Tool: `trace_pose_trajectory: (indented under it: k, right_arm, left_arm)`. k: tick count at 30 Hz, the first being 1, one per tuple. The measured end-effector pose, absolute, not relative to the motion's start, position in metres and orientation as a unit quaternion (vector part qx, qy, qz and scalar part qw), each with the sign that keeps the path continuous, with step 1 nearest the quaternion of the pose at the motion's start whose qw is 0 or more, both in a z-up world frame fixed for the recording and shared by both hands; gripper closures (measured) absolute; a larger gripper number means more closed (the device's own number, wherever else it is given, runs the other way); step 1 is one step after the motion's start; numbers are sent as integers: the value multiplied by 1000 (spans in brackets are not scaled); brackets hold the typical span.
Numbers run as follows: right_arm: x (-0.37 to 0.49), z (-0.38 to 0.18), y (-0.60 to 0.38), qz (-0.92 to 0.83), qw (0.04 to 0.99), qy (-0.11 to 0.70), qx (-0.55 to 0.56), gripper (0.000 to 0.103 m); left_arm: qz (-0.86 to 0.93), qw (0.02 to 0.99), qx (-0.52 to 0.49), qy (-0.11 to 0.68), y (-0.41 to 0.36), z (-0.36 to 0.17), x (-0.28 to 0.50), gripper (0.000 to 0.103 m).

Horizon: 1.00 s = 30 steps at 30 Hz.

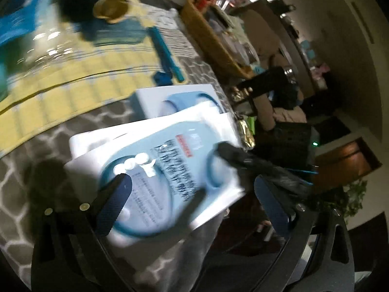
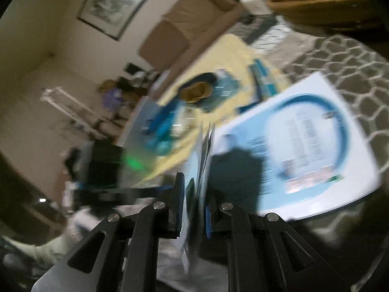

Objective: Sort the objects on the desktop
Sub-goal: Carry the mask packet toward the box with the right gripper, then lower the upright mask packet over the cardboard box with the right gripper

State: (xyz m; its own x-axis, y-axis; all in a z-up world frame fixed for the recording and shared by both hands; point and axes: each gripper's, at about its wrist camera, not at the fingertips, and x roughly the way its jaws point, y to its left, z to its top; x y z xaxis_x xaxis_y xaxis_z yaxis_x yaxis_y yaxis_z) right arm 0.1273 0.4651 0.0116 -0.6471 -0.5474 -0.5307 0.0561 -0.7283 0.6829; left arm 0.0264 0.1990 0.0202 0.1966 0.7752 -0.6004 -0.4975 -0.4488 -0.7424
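Leaflets (image 2: 198,170), thin white-and-blue sheets, are being pinched edge-on by the right gripper (image 2: 194,209), just above a similar printed sheet (image 2: 304,146) lying on the patterned table (image 2: 352,56). Beyond that sheet, a cup (image 1: 110,8) and pen (image 1: 165,53) are sitting unsorted, so much seems left. Left gripper (image 1: 192,209) is hovering wide open, tilted.

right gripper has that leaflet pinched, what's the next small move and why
Probably carry the leaflet over and lay it on the white box beside it. The right gripper is shut on the leaflet's edge, holding it upright, while the left gripper is open around it, so nothing else grips it.
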Motion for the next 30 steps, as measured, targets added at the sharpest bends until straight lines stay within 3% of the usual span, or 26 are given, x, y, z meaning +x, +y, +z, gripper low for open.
trace_pose_trajectory:
  k: [3,7,20,23,25,26,30]
  right_arm:
    - [128,5,468,-856,167,-296,389,87]
    - [134,8,458,-877,158,-247,382,87]
    - [139,-9,471,-870,171,-298,355,91]
    - [141,-12,477,-860,173,-330,349,91]
    - [141,-13,479,-855,171,-345,348,90]
    - [141,-12,479,-850,173,-354,348,85]
    - [136,-4,472,-839,184,-370,354,83]
  left_arm:
    - [656,496,-559,-103,192,30,26,3]
    - [678,446,-569,-136,154,20,9,3]
    - [600,486,-610,-177,170,-7,27,2]
    - [590,485,-609,-214,167,-9,21,7]
    - [583,481,-608,-241,162,-10,16,19]
    - [582,482,-608,-245,163,-10,16,23]
    - [584,487,-605,-236,171,-7,20,23]
